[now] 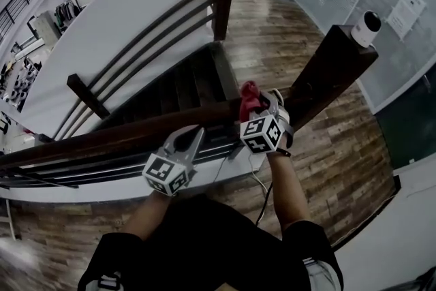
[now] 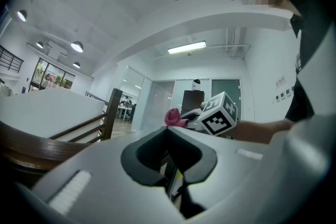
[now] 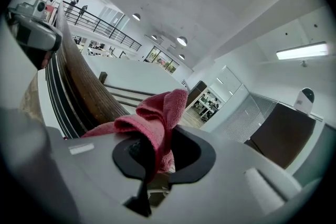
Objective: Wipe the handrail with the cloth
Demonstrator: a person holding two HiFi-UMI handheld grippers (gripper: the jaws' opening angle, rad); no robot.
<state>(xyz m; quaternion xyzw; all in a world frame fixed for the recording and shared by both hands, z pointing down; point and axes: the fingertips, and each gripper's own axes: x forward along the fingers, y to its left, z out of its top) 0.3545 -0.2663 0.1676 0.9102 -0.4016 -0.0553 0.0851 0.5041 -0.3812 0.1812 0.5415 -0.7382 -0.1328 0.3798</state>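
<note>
A dark wooden handrail (image 1: 102,138) runs from the lower left up to a thick post (image 1: 334,71). My right gripper (image 1: 257,108) is shut on a red cloth (image 1: 248,97), which it holds on top of the rail near the post. In the right gripper view the cloth (image 3: 157,115) bunches out of the jaws of that gripper (image 3: 156,157), beside the handrail (image 3: 79,78). My left gripper (image 1: 193,134) rests against the rail to the left of the right one, shut on nothing. The left gripper view shows its own jaws (image 2: 169,139) and the cloth (image 2: 175,117) beyond them.
A white camera-like device (image 1: 368,26) stands on the post. Below the rail, dark stairs (image 1: 177,88) go down between a white wall (image 1: 116,24) and lower rails. A cable (image 1: 259,185) hangs near the person's right arm. Wooden floor (image 1: 340,160) lies to the right.
</note>
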